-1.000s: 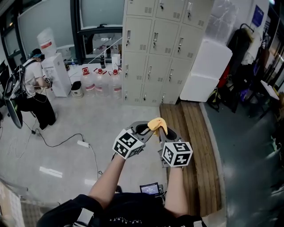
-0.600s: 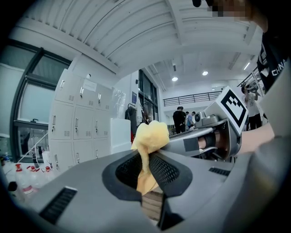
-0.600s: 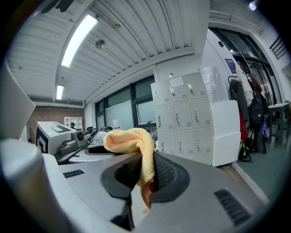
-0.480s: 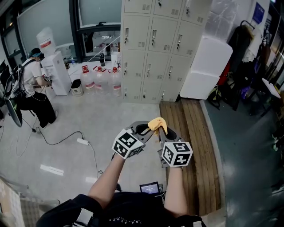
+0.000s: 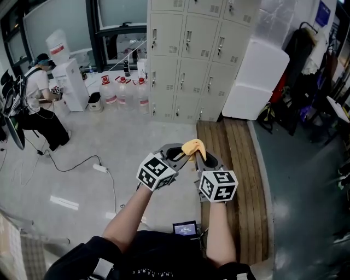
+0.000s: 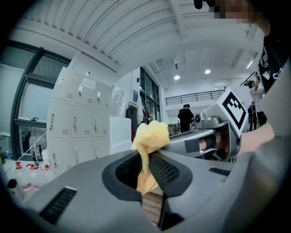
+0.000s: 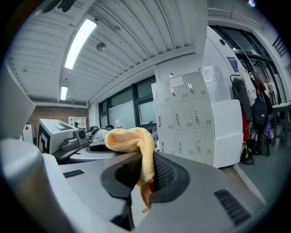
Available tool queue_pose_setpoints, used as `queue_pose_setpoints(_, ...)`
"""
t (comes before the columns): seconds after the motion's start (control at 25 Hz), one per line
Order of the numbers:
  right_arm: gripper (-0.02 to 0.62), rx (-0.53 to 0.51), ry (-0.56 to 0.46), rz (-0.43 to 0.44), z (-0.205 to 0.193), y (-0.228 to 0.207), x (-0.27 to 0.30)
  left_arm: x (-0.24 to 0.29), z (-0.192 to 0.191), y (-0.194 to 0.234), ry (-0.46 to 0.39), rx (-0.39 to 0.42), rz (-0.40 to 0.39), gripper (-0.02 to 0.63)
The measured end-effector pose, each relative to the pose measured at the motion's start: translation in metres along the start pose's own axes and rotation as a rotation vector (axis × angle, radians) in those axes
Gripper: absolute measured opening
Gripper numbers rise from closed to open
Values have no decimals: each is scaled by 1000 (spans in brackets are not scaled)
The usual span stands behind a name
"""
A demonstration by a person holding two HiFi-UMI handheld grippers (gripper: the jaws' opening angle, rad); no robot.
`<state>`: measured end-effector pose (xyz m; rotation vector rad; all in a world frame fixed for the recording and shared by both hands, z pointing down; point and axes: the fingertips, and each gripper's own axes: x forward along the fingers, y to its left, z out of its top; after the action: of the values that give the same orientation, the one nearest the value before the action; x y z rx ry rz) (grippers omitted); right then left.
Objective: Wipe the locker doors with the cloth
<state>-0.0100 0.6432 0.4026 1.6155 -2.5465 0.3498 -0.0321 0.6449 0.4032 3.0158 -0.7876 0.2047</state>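
While well apart from the lockers point(image 5: 191, 54), left gripper point(image 5: 178, 155) and right gripper point(image 5: 201, 158) clamped on 1 cloth point(image 5: 193, 146), bare floor point(image 5: 128, 139) between.

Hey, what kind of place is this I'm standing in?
Probably a staff or utility area of a workplace, maybe a lab: a bank of grey metal lockers, a water dispenser with spare jugs on the floor nearby, and coats hanging at the right.

A: Room?
B: Floor point(image 5: 131, 142) was grey, wood-plank strip point(image 5: 240, 164) on the right, dark-framed windows point(image 5: 117, 16) at the back.
A: Furniture, light?
B: Beige lockers point(image 5: 191, 54), white box point(image 5: 254, 79) just beside. Ceiling strip light point(image 7: 79, 41) was on.
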Motion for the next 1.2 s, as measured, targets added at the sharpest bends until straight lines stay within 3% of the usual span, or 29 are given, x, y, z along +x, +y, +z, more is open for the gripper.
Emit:
queue_pose_setpoints(0.24,61,-18,29,33,-4,-28,7,32,-5,3,14,-54,26,58)
queue_pose_setpoints(0.48,61,-39,75,43,-4,-59,47,67,-14,39,39,-100,10,58)
queue_pose_setpoints(0.88,61,-19,66,14,22,-119,166,137,-14,153,47,39,-36,58)
queue_pose_setpoints(1.2,61,-46,66,-15,57,-145,277,175,-5,267,38,48,-76,58)
